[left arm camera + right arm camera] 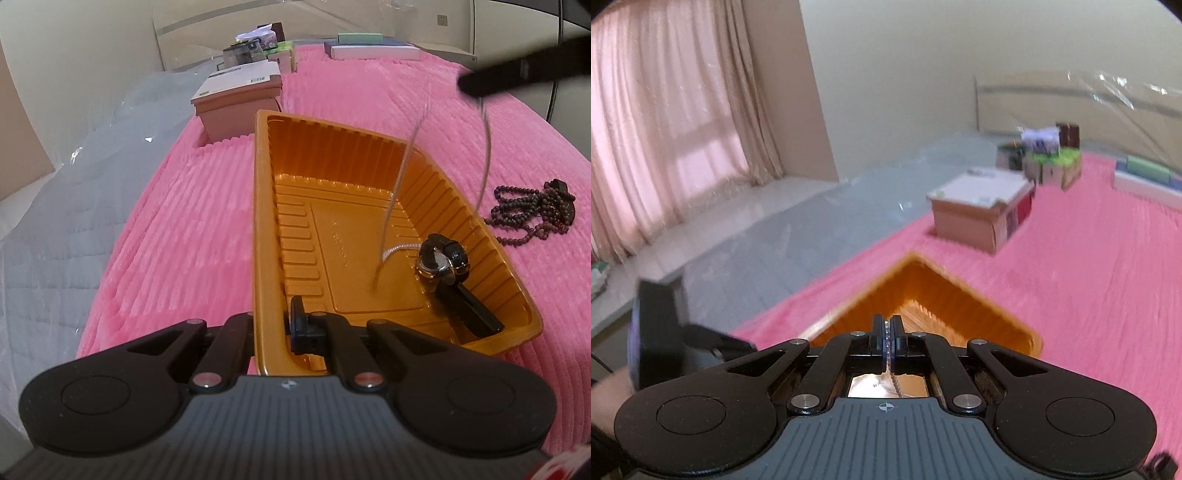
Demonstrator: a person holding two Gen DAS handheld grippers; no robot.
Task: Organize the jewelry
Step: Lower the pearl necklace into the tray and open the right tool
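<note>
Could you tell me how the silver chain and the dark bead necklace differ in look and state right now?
The silver chain is thin and pale; the bead necklace is thick with dark round beads. The chain hangs stretched from the right gripper, its lower end reaching into the gold tray near the watch; the beads lie bunched on the pink blanket, outside the tray, held by nothing. Both are strand jewelry.
</note>
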